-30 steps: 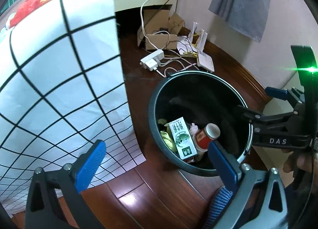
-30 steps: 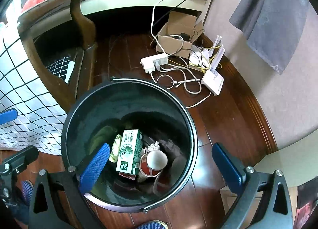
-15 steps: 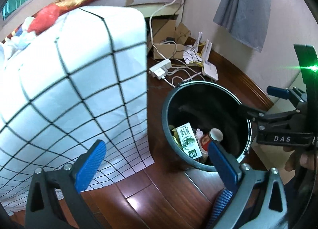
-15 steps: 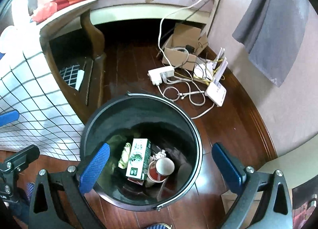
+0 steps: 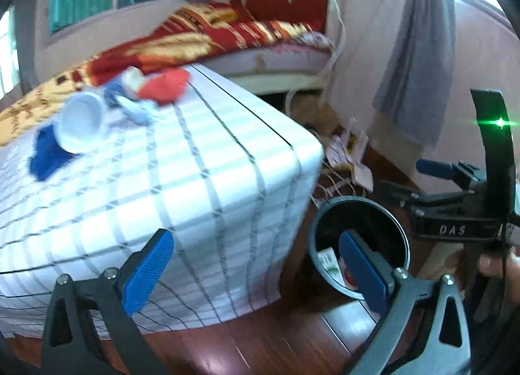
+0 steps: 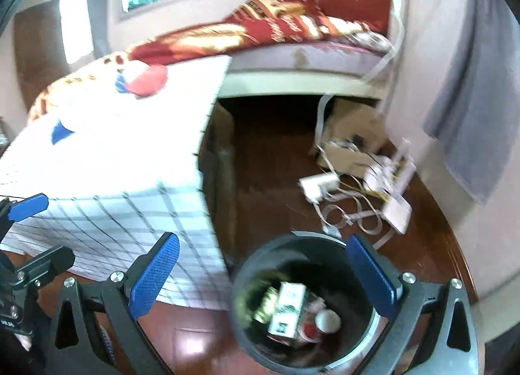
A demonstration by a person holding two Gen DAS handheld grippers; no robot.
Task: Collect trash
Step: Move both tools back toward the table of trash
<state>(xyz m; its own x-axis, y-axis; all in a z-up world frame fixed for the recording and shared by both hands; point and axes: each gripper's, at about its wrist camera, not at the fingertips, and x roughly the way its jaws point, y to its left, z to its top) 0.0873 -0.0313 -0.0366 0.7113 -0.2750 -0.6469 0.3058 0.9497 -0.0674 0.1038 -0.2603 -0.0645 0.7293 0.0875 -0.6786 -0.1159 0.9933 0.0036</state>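
A black round trash bin point(image 6: 247, 336) stands on the wood floor beside the table; it also shows in the left wrist view point(image 5: 398, 222). Inside lie a green-and-white carton point(image 6: 287, 308) and a red paper cup point(image 6: 325, 323). On the table's grid cloth point(image 5: 182, 180) lie a white cup point(image 5: 81, 121), a red item point(image 5: 165, 87), a blue scrap point(image 5: 47, 154) and a crumpled blue-white piece point(image 5: 130, 105). My left gripper point(image 5: 256, 267) is open and empty, raised near the table's front. My right gripper point(image 6: 266, 274) is open and empty above the bin.
A bed with a red and gold cover point(image 5: 227, 36) stands behind the table. A power strip point(image 6: 318, 184), cables, a white router point(image 6: 398, 209) and a cardboard box point(image 6: 354, 144) lie on the floor by the wall. A grey cloth point(image 5: 419, 49) hangs on the wall.
Both grippers have risen and tilted up from the bin. The tabletop with its trash and the bed have come into view; the bin now sits low in both views.
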